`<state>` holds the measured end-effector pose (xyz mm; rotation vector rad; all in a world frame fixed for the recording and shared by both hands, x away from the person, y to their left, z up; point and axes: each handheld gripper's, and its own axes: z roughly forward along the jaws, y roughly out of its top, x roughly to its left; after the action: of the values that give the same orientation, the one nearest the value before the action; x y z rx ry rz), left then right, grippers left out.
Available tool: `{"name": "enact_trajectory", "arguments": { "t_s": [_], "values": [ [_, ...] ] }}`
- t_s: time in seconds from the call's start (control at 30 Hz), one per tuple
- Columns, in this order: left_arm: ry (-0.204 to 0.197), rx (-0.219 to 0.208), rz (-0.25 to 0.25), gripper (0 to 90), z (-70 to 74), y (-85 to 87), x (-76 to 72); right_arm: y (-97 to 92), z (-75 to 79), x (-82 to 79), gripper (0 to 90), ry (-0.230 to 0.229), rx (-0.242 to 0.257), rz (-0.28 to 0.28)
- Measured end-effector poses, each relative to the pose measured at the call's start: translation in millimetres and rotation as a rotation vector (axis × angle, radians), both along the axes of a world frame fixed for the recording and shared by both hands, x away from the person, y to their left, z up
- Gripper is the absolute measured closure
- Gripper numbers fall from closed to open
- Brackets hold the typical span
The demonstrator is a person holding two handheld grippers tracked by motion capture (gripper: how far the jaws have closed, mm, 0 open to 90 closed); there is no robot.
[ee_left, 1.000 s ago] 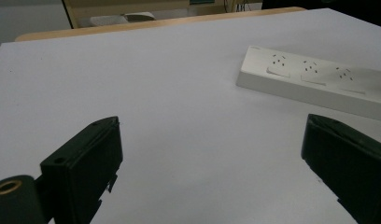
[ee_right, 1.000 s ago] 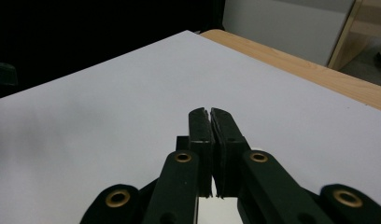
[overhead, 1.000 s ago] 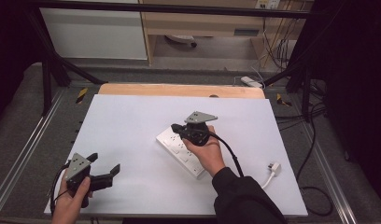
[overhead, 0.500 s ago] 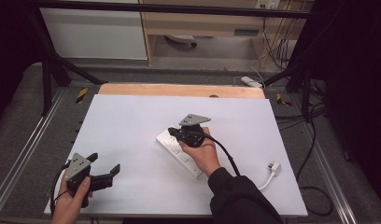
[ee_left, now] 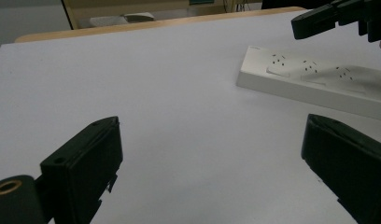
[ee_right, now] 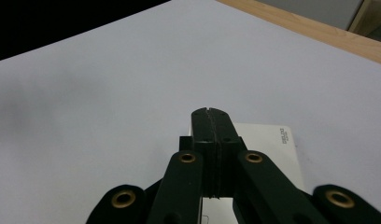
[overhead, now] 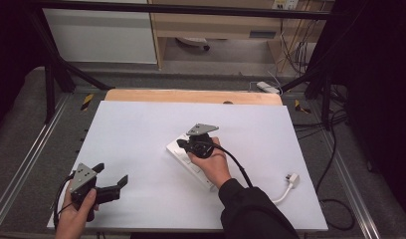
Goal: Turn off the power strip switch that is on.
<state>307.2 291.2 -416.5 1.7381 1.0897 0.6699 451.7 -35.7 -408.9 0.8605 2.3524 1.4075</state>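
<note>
A white table top [overhead: 141, 134] spreads across the middle of the high view, with a white power strip [overhead: 183, 158] lying slantwise at its centre and a white plug [overhead: 292, 179] on its cord toward the lower right. The right gripper [overhead: 180, 143] hangs over the strip's upper-left end, jaws pressed together on nothing, its hand [overhead: 211, 164] reaching up from the bottom centre. At the lower left, the left gripper [overhead: 111, 175] is held low above bare table, jaws spread wide and empty.
</note>
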Motion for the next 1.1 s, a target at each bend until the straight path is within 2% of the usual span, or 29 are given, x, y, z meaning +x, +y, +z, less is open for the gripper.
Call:
{"name": "enact_trajectory", "arguments": {
  "t_s": [1.1],
  "values": [
    [-0.002,0.004,-0.002,5.1,0.1,0.2,0.1,13.9,-15.3,4.2,90.0,0.056,-0.067,0.018]
  ]
}}
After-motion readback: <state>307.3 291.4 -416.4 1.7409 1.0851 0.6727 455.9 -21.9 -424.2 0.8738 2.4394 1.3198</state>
